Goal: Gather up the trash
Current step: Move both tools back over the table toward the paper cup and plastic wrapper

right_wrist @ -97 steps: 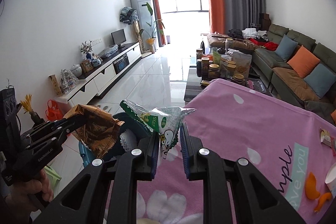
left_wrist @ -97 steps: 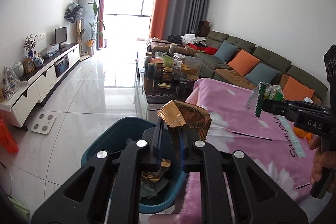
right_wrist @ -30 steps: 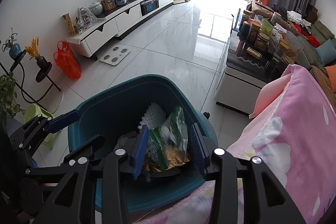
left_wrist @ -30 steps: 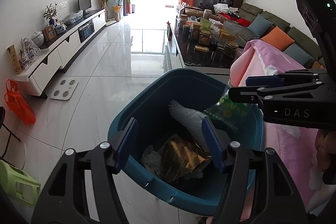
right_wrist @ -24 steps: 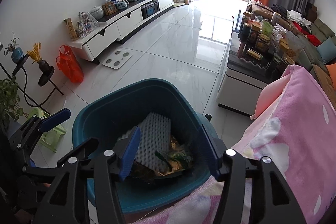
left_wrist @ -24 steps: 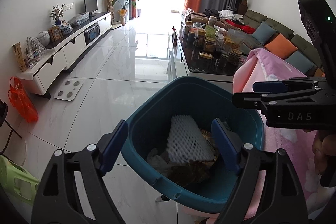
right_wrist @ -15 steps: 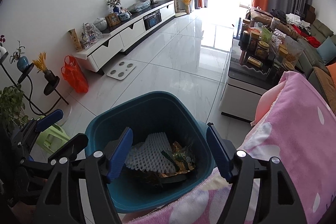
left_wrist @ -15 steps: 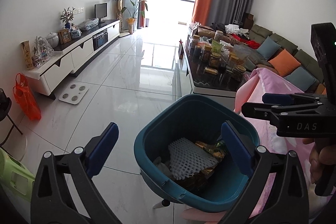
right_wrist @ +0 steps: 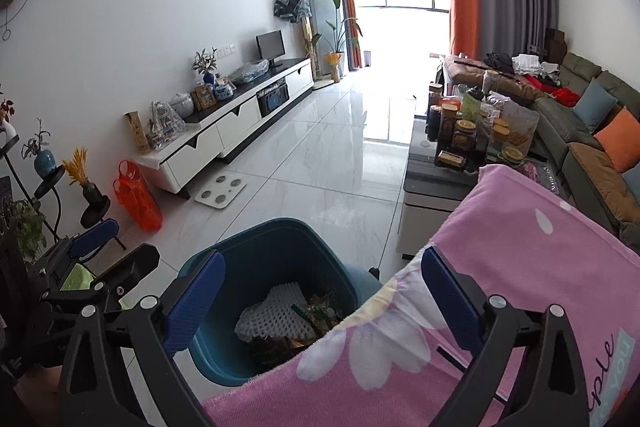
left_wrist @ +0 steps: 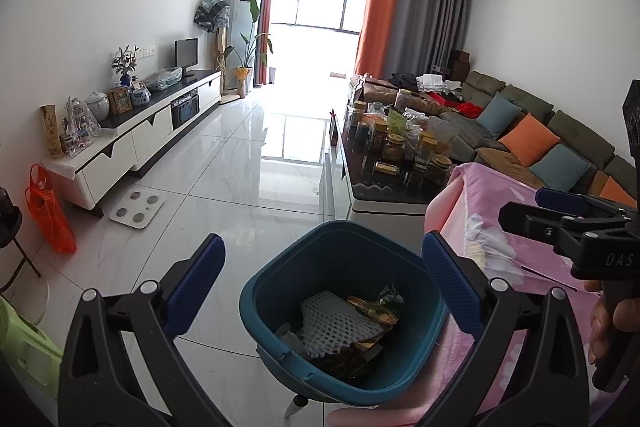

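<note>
A teal bin (left_wrist: 280, 283) stands on the floor beside the pink-blanket table (left_wrist: 500, 227). In it lie a white foam net (left_wrist: 336, 319), a gold wrapper (left_wrist: 372, 311) and a green wrapper (left_wrist: 390, 297). My left gripper (left_wrist: 322, 259) hangs above the bin, open wide and empty. My right gripper (right_wrist: 323, 267) is over the blanket's edge (right_wrist: 520, 247) and the bin (right_wrist: 260, 239); its jaws are opening with nothing between them. The foam net (right_wrist: 276, 311) and green wrapper (right_wrist: 316, 311) show below it. Each gripper appears at the edge of the other's view.
A low coffee table with several jars (left_wrist: 400, 155) stands beyond the bin. A white TV cabinet (left_wrist: 132, 143), an orange bag (left_wrist: 48, 215) and a floor scale (left_wrist: 138, 205) lie to the left. A sofa (left_wrist: 540, 131) runs along the right. A green stool (left_wrist: 24, 343) is at the near left.
Both grippers opened and let the gold and green wrappers fall into the bin. Both then rose and drew back, so the bin looks smaller and lower.
</note>
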The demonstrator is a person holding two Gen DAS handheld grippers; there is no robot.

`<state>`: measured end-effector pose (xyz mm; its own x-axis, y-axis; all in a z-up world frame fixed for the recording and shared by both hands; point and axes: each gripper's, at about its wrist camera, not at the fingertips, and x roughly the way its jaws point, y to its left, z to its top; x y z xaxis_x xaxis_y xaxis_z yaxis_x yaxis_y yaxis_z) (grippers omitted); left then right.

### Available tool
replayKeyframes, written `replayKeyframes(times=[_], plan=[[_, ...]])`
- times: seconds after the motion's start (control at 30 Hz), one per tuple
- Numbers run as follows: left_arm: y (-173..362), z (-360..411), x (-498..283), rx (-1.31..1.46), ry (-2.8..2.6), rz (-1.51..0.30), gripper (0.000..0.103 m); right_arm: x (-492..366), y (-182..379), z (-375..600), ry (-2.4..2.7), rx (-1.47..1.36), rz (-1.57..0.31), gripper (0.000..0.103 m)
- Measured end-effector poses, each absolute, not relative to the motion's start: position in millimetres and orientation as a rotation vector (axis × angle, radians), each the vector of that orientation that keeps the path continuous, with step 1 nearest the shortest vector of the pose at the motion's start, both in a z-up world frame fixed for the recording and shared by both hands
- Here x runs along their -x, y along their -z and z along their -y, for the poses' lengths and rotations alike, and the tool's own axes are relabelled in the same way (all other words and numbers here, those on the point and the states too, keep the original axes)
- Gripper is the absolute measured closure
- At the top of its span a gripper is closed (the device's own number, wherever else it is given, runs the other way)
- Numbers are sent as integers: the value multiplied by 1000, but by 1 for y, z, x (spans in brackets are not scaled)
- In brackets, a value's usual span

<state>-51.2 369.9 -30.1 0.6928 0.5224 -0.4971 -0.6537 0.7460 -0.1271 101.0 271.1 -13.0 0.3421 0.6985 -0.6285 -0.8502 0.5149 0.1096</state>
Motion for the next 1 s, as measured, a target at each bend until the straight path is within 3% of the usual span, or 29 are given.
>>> replayKeyframes(times=[0.47, 1.0], plan=[[-15, -290, 28, 224, -529, -410, 6, -106, -4, -154, -830, 129, -586, 7], [-16, -172, -13, 136, -285, -422, 6, -78, 7, -22, -593, 24, -523, 7]])
